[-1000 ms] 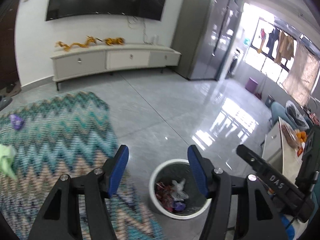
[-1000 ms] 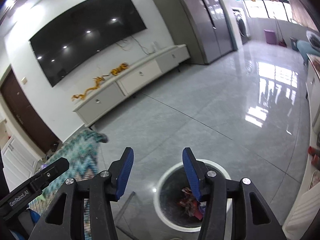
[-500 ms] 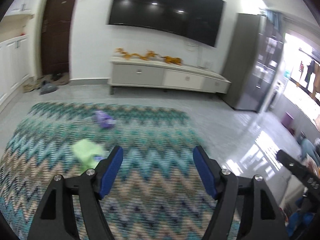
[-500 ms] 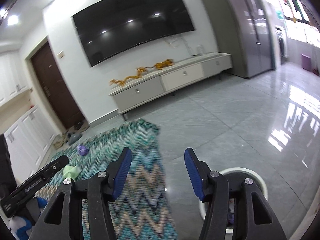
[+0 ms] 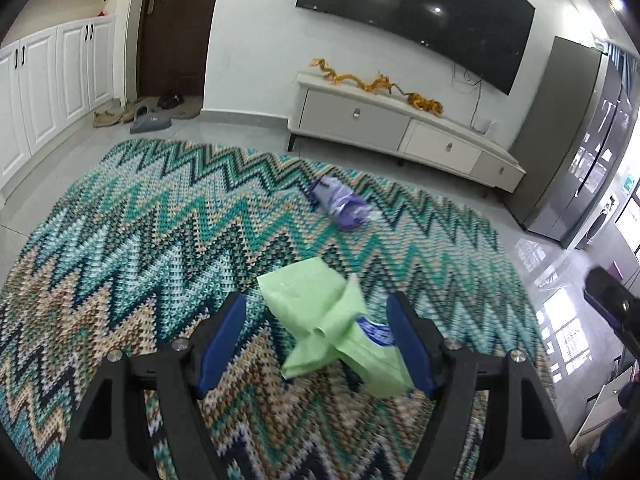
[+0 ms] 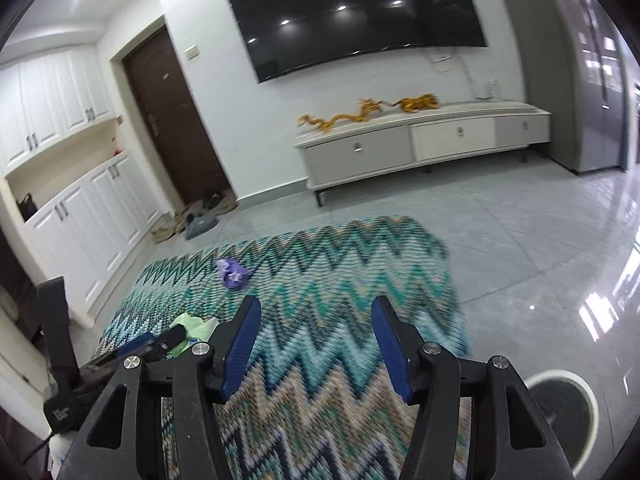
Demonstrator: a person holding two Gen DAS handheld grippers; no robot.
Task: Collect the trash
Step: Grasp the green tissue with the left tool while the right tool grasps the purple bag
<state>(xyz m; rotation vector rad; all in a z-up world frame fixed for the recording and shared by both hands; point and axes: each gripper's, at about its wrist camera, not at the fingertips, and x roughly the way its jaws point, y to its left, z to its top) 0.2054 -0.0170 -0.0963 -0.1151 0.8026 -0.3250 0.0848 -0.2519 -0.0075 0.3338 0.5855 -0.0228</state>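
A crumpled light-green wrapper (image 5: 320, 320) lies on the zigzag rug (image 5: 160, 220). My left gripper (image 5: 315, 301) hangs just above it, open, its blue pads standing either side of the wrapper without touching it. Farther back on the rug lies a purple wrapper (image 5: 340, 202). My right gripper (image 6: 315, 305) is open over the rug with nothing between its fingers. In the right wrist view the purple wrapper (image 6: 234, 274) lies ahead to the left. The green wrapper (image 6: 192, 326) is at the lower left, partly hidden by the left gripper's finger. The white-rimmed trash bin (image 6: 588, 396) stands on the tiles at the lower right.
A low TV cabinet (image 5: 400, 128) runs along the far wall under a wall TV. A dark door with shoes (image 5: 148, 114) before it and white cupboards (image 5: 52, 80) are on the left. A grey fridge (image 5: 580, 140) stands at the right. Glossy tile floor (image 6: 520, 240) lies right of the rug.
Both views have swung left from the trash bin to the rug. My left gripper came down over the green wrapper, and both grippers' jaws stand wider than before.
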